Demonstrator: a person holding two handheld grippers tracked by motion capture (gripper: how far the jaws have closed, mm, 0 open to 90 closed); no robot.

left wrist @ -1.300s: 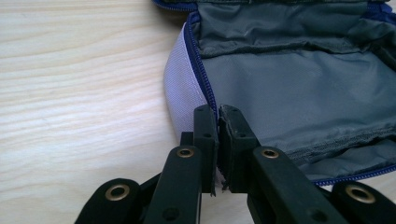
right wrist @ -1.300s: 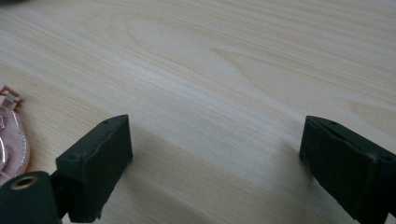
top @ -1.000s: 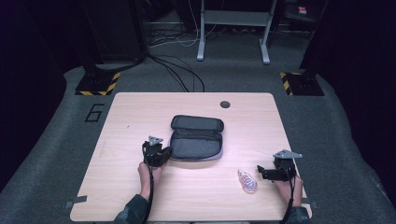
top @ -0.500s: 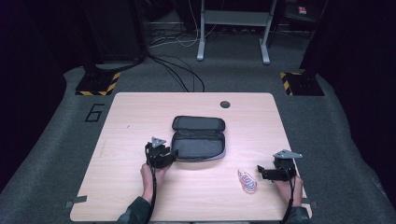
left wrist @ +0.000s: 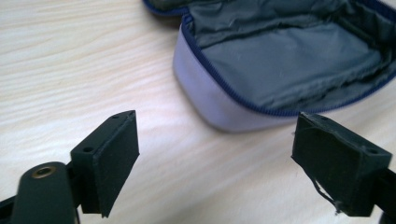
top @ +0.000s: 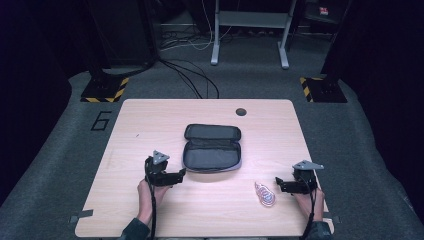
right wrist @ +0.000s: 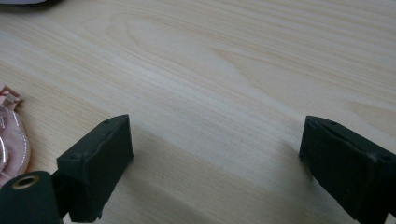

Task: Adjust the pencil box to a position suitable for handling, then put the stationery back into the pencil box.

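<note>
Lying open on the wooden table point(top: 150, 125), a little past its middle, the grey zip case point(top: 212, 149) is seen with its lid folded back and its dark lining exposed; in the left gripper view the pale outer wall and blue zip of the case point(left wrist: 261, 70) are found just beyond the jaw tips. Just beside the case's near-left corner the left gripper point(top: 179, 174) is held low over the tabletop, pointed toward the case; its jaws have just been opening and are now set wide apart, with nothing but bare wood between them and no pad point(left wrist: 109, 161) pressed on the case. Nearer the table's front edge and to the right, well apart from the case, a small pink coiled item point(top: 264, 193) is laid flat on the wood; what it is cannot be told. Just to its right the right gripper point(top: 278, 184) is held by a hand point(top: 306, 199), aimed toward the pink item, its jaws likewise spread with only tabletop between them, the pink item point(right wrist: 10, 140) being glimpsed at the left edge of the right gripper view. Beyond the table, grey carpet point(top: 360, 150) and trailing cables point(top: 195, 82) are seen
</note>
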